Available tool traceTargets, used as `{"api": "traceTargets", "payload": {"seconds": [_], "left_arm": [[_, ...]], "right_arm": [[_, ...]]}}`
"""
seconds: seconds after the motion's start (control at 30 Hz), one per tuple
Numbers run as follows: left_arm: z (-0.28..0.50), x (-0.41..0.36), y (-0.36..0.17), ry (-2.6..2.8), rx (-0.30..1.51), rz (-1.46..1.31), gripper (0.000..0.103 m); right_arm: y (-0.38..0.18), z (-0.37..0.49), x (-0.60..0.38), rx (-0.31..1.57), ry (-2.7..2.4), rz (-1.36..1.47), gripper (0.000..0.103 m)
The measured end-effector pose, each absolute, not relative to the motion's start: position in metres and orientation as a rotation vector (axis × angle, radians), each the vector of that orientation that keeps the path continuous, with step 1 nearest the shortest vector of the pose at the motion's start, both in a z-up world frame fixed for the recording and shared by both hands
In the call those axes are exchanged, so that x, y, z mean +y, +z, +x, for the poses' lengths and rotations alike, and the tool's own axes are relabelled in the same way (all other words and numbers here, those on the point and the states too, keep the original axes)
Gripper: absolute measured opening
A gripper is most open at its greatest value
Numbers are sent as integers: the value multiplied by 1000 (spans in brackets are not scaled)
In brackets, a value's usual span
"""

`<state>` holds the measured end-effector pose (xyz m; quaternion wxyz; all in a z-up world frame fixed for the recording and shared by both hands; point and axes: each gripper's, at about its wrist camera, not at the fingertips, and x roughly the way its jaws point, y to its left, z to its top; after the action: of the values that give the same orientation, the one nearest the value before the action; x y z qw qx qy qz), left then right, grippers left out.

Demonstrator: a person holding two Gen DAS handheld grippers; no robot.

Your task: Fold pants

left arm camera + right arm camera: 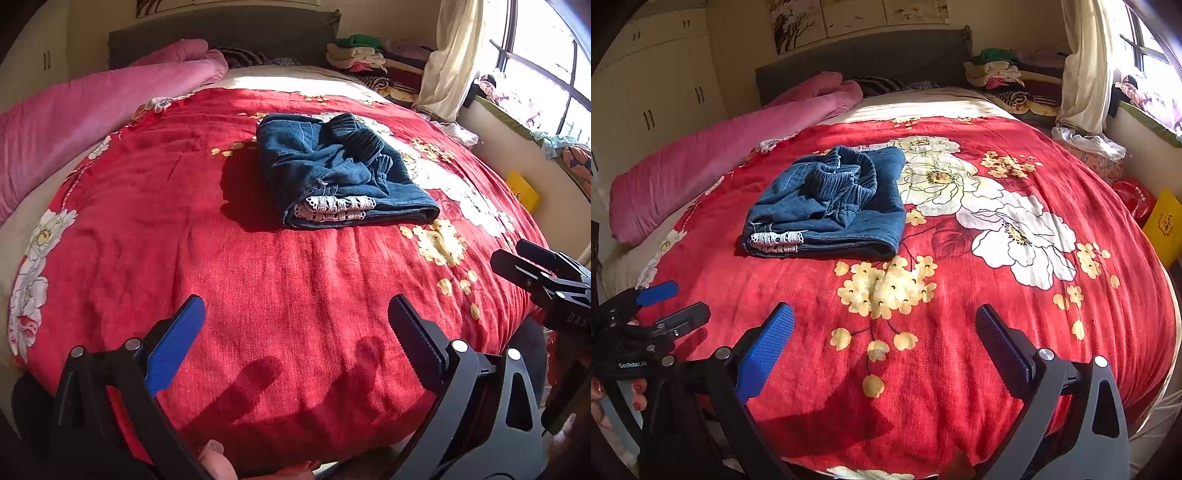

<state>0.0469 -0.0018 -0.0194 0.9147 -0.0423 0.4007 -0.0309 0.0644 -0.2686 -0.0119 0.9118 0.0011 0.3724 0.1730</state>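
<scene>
Pants (340,170) look basically folded into a chunky bundle at 12 o'clock on the bed (258,295), both the left tool (295,328) and right tool (884,328) wide open and empty, so I'd just flatten that lumpy waistband.

We see the pants (340,170) on the bed (258,295), mid-frame, above both tongs at the bottom.
</scene>
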Motion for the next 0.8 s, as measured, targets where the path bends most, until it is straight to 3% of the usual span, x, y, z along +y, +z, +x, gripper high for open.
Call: {"api": "traceTargets", "payload": {"seconds": [0.37,0.53,0.8], "left_arm": [[55,14,-31,21,848,-44,93],[63,46,-22,-18,795,-171,93],[158,149,-40,278,912,-84,93]], "right_arm": [[-24,76,-272,792,343,-1,98],[-35,95,-289,810,299,9,98],[-35,181,-392,816,21,19,98]]}}
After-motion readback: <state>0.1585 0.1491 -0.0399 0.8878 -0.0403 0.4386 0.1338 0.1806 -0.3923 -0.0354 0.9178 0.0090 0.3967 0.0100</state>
